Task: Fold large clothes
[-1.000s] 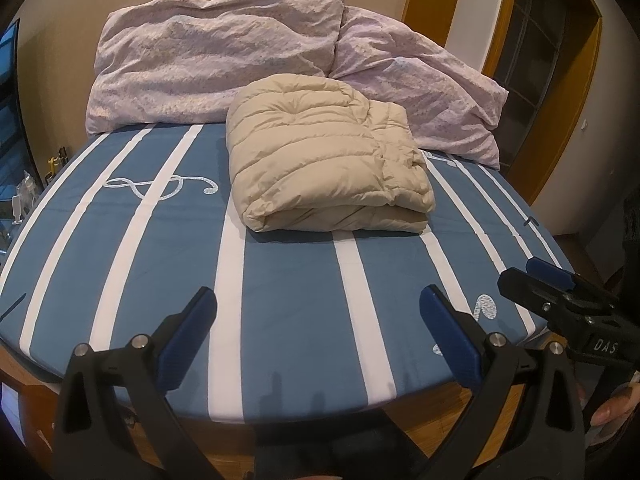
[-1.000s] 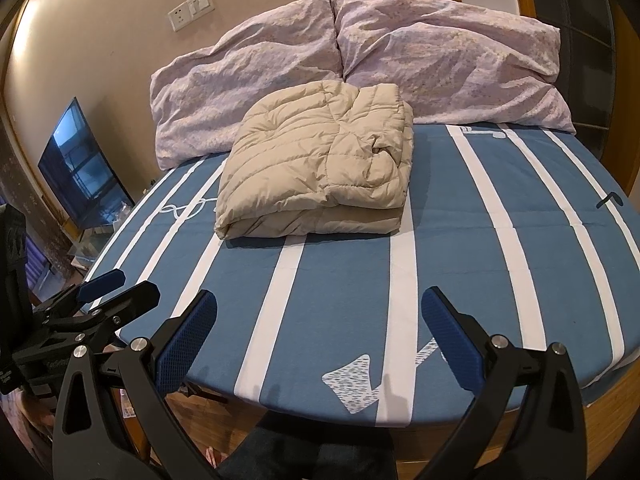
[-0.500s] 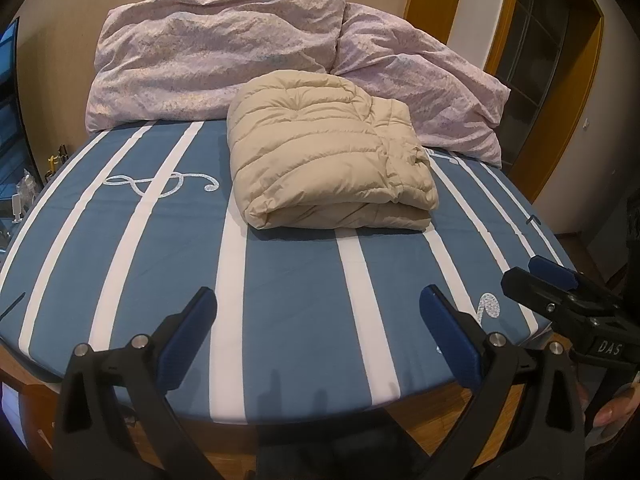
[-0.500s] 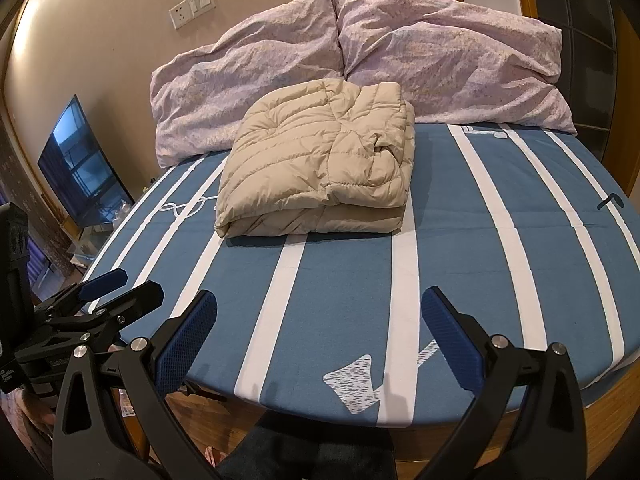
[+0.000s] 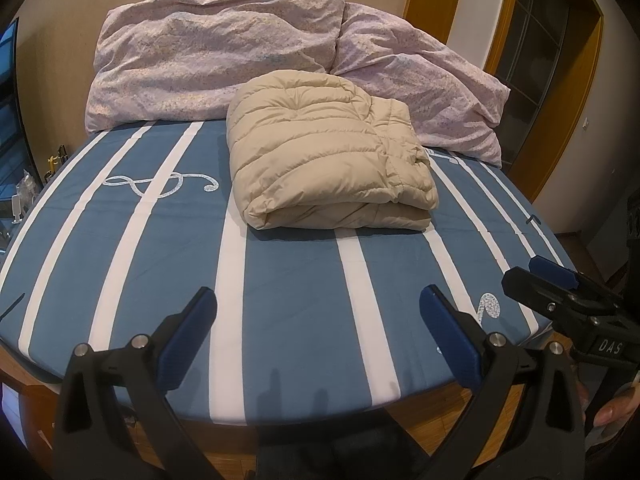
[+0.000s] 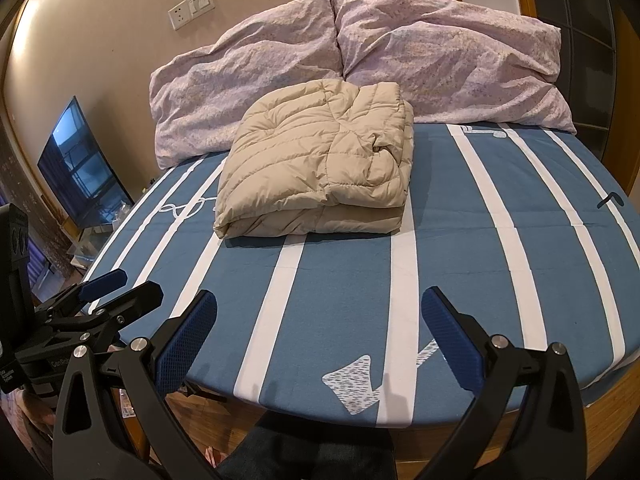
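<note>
So the beige puffer jacket (image 5: 328,152) is folded into a thick, squarish bundle and sits on the bed (image 5: 288,280), up toward the head end, its far edge right against the two lilac pillows (image 5: 216,56). The fold's rounded edge faces the foot of the bed, and a bunched bit of fabric shows on the top layer toward its right side in the right wrist view. The bedsheet is blue with white stripes and a treble clef print (image 5: 160,184) just left of the jacket.

Both grippers are at the foot of the bed, well apart from the jacket. Left gripper (image 5: 318,320): jaws spread wide, nothing between them, just sheet showing in the gap. Right gripper (image 6: 318,320): same deal, jaws wide apart and holding nothing. Each one shows up at the edge of the other's camera, and a bit of a hand (image 5: 612,412) is visible under the right gripper in the left wrist view.

Off to the left there's a TV (image 6: 84,168) against the wall, and a switch plate (image 6: 190,8) above the pillows. Wooden door frame (image 5: 560,92) on the right.
</note>
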`<state>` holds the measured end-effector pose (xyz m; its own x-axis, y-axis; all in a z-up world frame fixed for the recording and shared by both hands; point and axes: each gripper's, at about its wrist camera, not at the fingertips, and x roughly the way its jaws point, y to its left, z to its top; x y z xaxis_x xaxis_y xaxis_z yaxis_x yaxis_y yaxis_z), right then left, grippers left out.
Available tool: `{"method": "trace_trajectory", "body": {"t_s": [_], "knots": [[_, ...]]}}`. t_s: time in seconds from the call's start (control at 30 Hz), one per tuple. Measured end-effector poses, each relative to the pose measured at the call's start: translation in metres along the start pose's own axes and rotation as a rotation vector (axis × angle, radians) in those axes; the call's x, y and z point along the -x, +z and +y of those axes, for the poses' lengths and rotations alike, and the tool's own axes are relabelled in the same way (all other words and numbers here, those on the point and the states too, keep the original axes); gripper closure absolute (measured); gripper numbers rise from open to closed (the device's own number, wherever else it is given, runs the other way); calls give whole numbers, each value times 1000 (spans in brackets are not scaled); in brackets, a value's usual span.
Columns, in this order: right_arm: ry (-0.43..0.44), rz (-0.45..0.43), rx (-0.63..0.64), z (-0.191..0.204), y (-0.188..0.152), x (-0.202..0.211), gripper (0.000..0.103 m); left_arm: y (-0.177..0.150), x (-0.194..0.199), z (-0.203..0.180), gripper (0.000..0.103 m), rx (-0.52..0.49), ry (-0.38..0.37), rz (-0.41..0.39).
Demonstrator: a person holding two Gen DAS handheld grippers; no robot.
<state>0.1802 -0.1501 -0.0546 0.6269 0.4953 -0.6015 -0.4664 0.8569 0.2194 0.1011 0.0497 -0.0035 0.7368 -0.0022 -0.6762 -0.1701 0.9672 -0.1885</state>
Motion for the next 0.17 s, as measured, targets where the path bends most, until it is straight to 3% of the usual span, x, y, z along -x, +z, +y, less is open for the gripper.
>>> {"method": "trace_trajectory", "body": {"t_s": [0.17], "knots": [[1,0,1,0,0,0,1,0,0,1,2,2,-2,1]]}}
